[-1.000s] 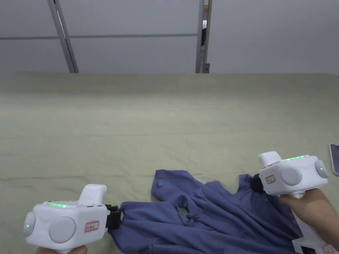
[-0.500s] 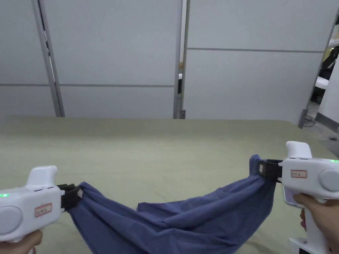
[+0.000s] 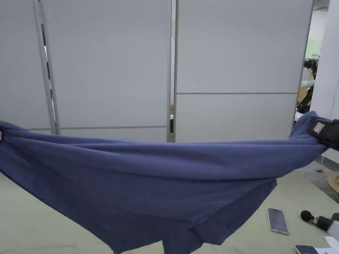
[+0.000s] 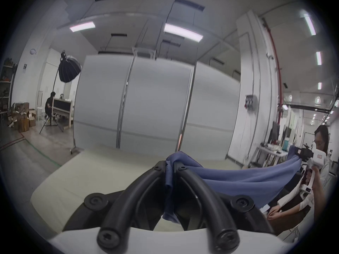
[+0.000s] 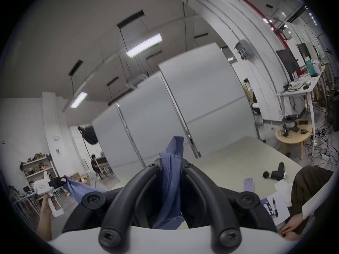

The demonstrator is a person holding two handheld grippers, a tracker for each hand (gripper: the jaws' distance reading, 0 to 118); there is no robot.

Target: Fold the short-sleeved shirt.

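Note:
The blue short-sleeved shirt hangs stretched in the air between my two grippers, high above the green table, with its lower part sagging toward the cloth. My left gripper is shut on one bunched end of the shirt, at the head view's far left edge. My right gripper is shut on the other end of the shirt, and its black jaws show at the head view's right edge. Each gripper view also shows the opposite gripper farther off, held in a hand.
A phone lies on the table at the right, beside a black massage gun and papers. A second phone sits at the near right edge. Grey partition panels stand behind the table. A person sits at the right.
Both grippers have risen and spread apart, lifting the shirt off the table and pulling it taut. My head has tilted up, so the wall takes more of the picture.

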